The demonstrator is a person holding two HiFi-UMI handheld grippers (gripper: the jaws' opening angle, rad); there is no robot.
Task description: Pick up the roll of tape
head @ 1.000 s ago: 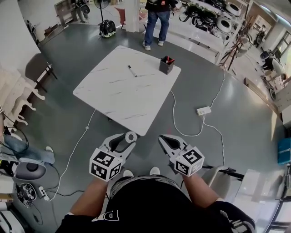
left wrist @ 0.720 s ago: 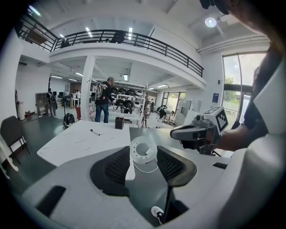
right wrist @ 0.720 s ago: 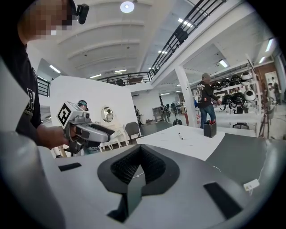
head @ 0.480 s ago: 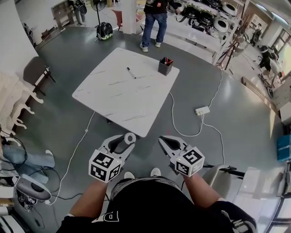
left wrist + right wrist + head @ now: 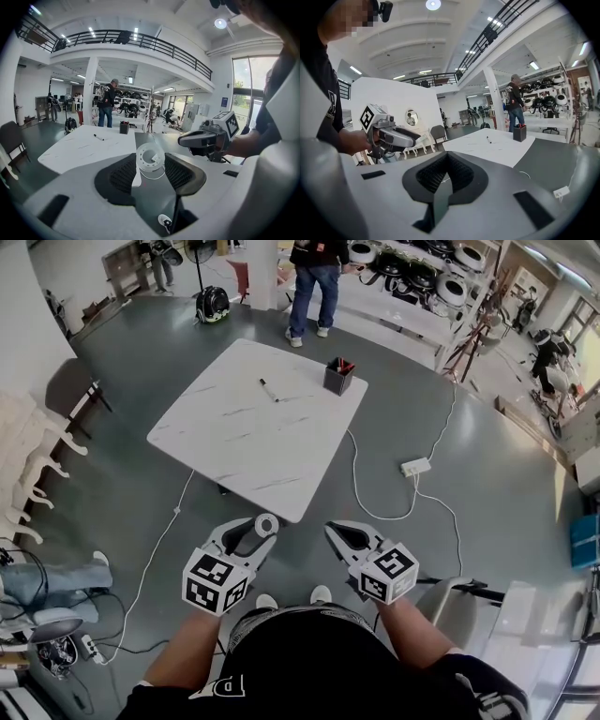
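Note:
A clear, whitish roll of tape (image 5: 150, 158) stands on edge between the jaws of my left gripper (image 5: 151, 164), which is shut on it. In the head view the roll of tape (image 5: 267, 523) shows at the tip of the left gripper (image 5: 262, 527), held low in front of my body over the grey floor. My right gripper (image 5: 335, 532) is level with it to the right, apart from it, jaws together and nothing between them. In the right gripper view the right gripper (image 5: 446, 174) points toward the white table (image 5: 497, 145).
The white marble-look table (image 5: 234, 442) stands ahead with a black marker (image 5: 271, 390) and a dark pen holder (image 5: 338, 377) on it. A white cable and power strip (image 5: 413, 466) lie on the floor at right. A person (image 5: 312, 282) stands beyond the table.
Both grippers stay where they were, the left still holding the tape. The view has shifted a little, so the table sits slightly further left.

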